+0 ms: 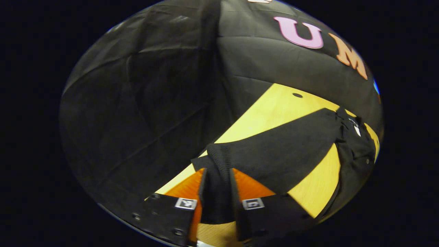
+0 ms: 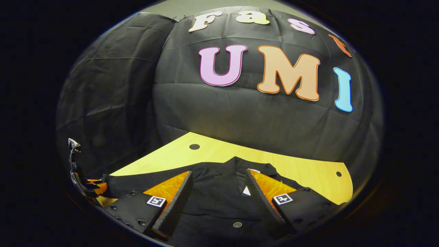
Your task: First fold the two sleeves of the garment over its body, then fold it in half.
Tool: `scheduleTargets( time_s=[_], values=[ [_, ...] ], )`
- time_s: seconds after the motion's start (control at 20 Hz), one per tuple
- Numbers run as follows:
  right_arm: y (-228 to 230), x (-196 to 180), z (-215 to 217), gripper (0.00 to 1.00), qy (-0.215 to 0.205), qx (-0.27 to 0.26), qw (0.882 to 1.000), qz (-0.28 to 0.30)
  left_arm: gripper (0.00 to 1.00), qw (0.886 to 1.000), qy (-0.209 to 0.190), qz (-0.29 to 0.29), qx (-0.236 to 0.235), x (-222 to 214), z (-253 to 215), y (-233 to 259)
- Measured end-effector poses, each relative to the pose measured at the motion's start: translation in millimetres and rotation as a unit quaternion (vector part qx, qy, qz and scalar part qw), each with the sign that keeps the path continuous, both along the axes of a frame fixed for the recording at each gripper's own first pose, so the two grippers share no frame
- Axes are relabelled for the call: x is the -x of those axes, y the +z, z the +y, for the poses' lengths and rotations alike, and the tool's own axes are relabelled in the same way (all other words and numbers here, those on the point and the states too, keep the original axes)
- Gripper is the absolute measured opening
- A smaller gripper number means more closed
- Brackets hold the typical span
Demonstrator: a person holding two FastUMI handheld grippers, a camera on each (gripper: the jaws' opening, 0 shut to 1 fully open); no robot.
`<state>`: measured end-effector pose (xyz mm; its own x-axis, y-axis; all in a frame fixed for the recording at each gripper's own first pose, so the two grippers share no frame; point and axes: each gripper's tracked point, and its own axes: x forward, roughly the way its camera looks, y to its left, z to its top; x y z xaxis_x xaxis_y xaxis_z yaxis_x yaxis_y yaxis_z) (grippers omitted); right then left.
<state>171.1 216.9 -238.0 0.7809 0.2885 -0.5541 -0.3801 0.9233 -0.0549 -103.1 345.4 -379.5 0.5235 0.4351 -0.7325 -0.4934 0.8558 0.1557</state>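
Left gripper view: the left gripper [image 1: 218,192] is pinching the ribbed cuff of the black sleeve [image 1: 274,151], both fingers clamped on it; the sleeve is stretching across the yellow table [image 1: 274,109] toward the garment [image 1: 356,151].
Right gripper view: the right gripper [image 2: 217,192] is hovering with jaws spread wide over the garment's collar [image 2: 236,164], gripping nothing.
Handling: soft, light, floppy cloth by the look of it; cuffs and hem are likely the surest holds.
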Motion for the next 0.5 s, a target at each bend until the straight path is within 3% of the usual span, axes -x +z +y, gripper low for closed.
scheduleTargets(
  time_s=[0.05, 0.1, 0.2, 0.3, 0.5],
  values=[
    [2.1, 1.1, -4.1, 0.97, -0.002, 0.000, 1.000, -0.001, 0.07, 1.000, -0.004, 0.010, -0.007, -2.1, -0.3, 2.1],
    [4.0, 1.6, -7.0, 0.98, -0.004, -0.002, 1.000, -0.001, 0.00, 1.000, -0.005, 0.019, -0.006, -4.7, -1.8, 1.7],
    [8.1, 2.3, -18.0, 0.99, -0.013, -0.006, 1.000, -0.007, 0.00, 1.000, -0.008, 0.015, 0.021, -17.0, -17.6, 10.5],
    [18.4, 5.7, -36.4, 0.99, -0.027, -0.011, 0.999, -0.016, 0.00, 0.998, -0.034, -0.030, 0.046, -50.4, -42.2, 40.6],
    [16.2, 6.2, -74.9, 0.99, -0.053, -0.014, 0.998, -0.015, 0.00, 0.991, -0.104, -0.074, 0.023, -106.4, -78.8, 86.8]
  ],
)
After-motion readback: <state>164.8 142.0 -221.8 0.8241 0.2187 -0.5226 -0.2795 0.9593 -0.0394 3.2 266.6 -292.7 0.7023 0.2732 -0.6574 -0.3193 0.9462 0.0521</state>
